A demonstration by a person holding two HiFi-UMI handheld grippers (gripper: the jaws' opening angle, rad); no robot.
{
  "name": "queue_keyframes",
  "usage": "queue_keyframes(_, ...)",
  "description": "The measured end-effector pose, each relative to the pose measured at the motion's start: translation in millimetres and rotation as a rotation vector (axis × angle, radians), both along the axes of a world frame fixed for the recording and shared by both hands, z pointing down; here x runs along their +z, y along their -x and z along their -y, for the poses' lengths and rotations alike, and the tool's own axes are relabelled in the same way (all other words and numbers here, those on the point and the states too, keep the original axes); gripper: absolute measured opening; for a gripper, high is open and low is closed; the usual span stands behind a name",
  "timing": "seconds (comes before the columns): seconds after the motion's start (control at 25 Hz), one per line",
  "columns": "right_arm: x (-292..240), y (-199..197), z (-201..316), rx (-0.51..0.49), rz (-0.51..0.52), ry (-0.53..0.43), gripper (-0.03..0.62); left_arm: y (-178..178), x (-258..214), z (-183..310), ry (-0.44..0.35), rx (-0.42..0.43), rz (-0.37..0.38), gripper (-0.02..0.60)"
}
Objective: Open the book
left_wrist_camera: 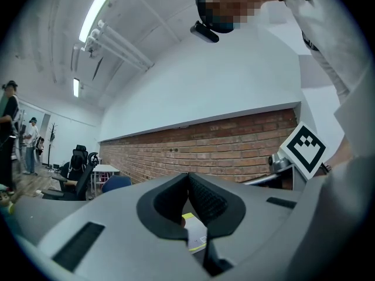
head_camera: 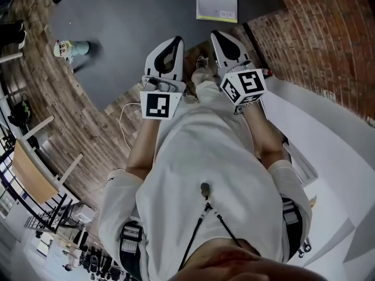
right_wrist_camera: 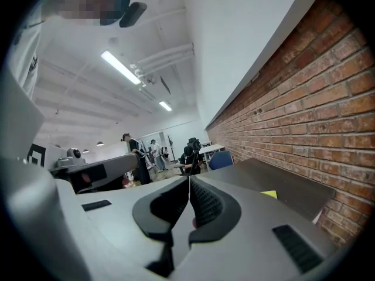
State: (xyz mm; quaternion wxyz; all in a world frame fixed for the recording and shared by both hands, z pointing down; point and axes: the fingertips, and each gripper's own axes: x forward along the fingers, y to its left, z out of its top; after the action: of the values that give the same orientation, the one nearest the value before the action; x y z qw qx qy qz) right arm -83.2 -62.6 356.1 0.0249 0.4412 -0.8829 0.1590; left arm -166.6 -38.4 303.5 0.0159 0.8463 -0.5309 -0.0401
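The book [head_camera: 217, 0] lies closed on the dark grey table [head_camera: 140, 22], at its far edge; its cover is white with a yellow-green band. Both grippers hover short of it, side by side over the table's near edge. The left gripper [head_camera: 177, 40] is shut with nothing held, and so is the right gripper [head_camera: 215, 34]. In the left gripper view the pads meet at the left gripper [left_wrist_camera: 188, 175], and a piece of the book [left_wrist_camera: 196, 236] shows below them. The right gripper [right_wrist_camera: 189, 179] has its pads together too, with a yellow corner of the book [right_wrist_camera: 269, 194] to its right.
A small pale figure-like object [head_camera: 71, 48] lies on the table's left part. A brick wall [head_camera: 328, 34] and a white ledge [head_camera: 328, 133] run along the right. A wooden floor with a white cable [head_camera: 126, 119] lies below the table. People and office chairs [right_wrist_camera: 193, 154] are far off.
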Motion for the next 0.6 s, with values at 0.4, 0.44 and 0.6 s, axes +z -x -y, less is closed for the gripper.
queue_keyframes(0.4, 29, -10, 68, -0.011, -0.021, 0.051, 0.035, -13, 22, 63, 0.044, 0.001, 0.008, 0.021)
queue_keyframes(0.44, 32, -11, 75, -0.013, -0.024, 0.056, 0.035, -15, 25, 69, 0.05, 0.001, 0.007, 0.021)
queue_keyframes(0.6, 51, -18, 99, -0.022, -0.033, 0.095, 0.035, -25, 37, 92, 0.078, 0.005, 0.014, 0.021)
